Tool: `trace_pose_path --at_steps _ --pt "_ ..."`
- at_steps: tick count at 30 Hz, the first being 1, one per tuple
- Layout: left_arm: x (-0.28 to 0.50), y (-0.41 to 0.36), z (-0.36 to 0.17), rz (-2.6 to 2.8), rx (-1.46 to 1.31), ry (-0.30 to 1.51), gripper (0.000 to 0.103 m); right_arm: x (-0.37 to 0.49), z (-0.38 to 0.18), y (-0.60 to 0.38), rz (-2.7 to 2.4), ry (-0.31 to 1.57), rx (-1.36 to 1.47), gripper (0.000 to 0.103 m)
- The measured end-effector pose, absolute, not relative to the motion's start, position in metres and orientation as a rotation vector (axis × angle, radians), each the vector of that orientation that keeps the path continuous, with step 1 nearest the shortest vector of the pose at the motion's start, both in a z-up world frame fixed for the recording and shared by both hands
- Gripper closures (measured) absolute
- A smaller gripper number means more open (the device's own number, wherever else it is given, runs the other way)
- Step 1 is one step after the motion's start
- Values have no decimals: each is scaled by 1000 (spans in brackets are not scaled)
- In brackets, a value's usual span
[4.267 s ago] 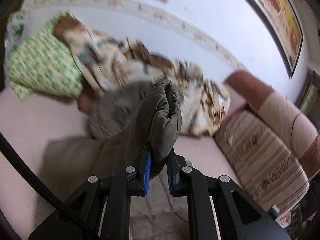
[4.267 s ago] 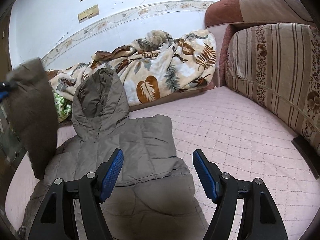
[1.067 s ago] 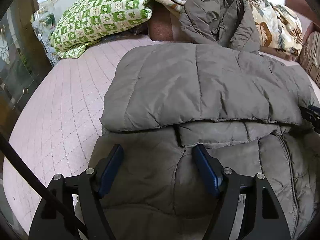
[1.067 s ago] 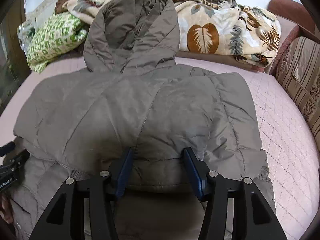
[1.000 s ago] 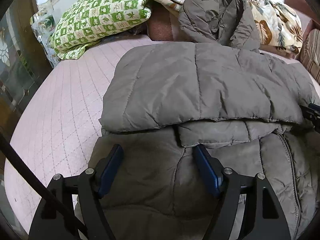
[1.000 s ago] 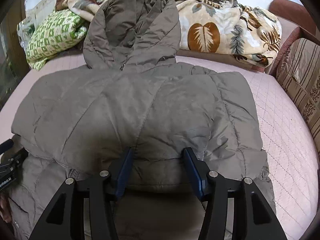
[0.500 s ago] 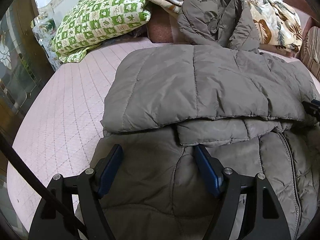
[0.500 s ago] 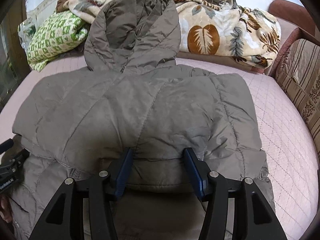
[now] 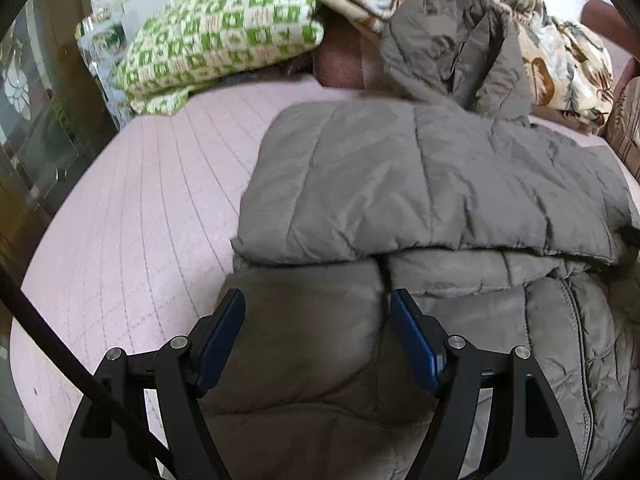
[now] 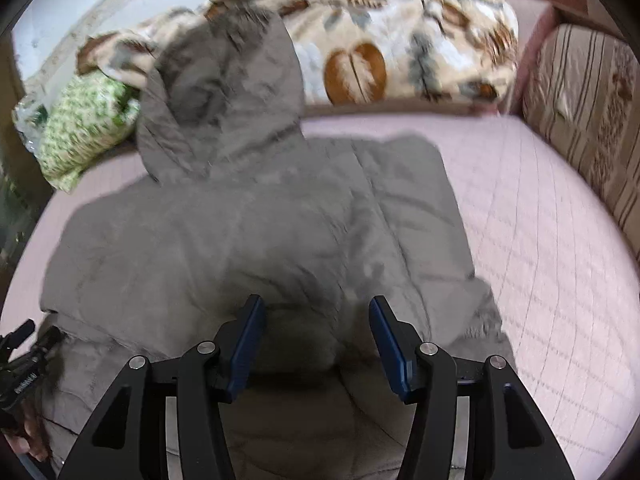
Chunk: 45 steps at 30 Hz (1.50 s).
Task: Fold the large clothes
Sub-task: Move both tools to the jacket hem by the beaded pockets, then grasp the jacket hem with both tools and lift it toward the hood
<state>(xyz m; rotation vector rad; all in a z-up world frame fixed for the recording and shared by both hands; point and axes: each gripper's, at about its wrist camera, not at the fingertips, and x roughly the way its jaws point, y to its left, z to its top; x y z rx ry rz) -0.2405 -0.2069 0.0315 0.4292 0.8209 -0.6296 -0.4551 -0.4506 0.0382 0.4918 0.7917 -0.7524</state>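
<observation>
A grey-brown padded jacket [image 9: 420,184] lies flat on the pink quilted bed, both sleeves folded across its body, its hood [image 9: 452,40] at the far end. It also shows in the right wrist view [image 10: 256,232], hood [image 10: 224,92] away from me. My left gripper [image 9: 316,312] is open and empty, low over the jacket's lower left part. My right gripper [image 10: 316,316] is open and empty over the jacket's lower middle. The left gripper shows at the left edge of the right wrist view [image 10: 24,352].
A green-and-white checked pillow [image 9: 216,32] lies at the far left. A leaf-print blanket [image 10: 400,52] is heaped behind the hood. Striped sofa cushions [image 10: 588,120] stand along the right. A dark glass-fronted cabinet [image 9: 28,120] stands off the bed's left edge. Pink quilt [image 10: 540,240] lies bare right of the jacket.
Both grippers, open throughout, have drawn back and lifted slightly from the jacket. The right wrist view is now blurred by motion. The jacket has not moved.
</observation>
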Motion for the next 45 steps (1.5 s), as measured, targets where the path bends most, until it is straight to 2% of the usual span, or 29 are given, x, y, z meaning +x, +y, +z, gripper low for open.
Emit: trace_pose_path --at_steps 4,16,19,25,34,41,45 --pt "-242 -209 28 -630 448 834 29 -450 23 -457 -736 830 541 40" --pt "-261 -196 64 -736 328 776 29 -490 55 -423 -714 717 544 39" --pt "-269 -193 73 -755 333 739 29 -511 49 -401 -711 737 546 36" --pt "-287 -186 75 -779 367 722 29 -545 20 -349 -704 817 606 36" --pt "-325 -152 31 -813 403 897 29 -556 17 -293 -714 869 448 30" --pt "-350 -121 45 -796 358 819 29 -565 21 -276 -632 863 475 29" --pt "-350 -118 79 -780 310 727 29 -567 40 -282 -612 833 493 29"
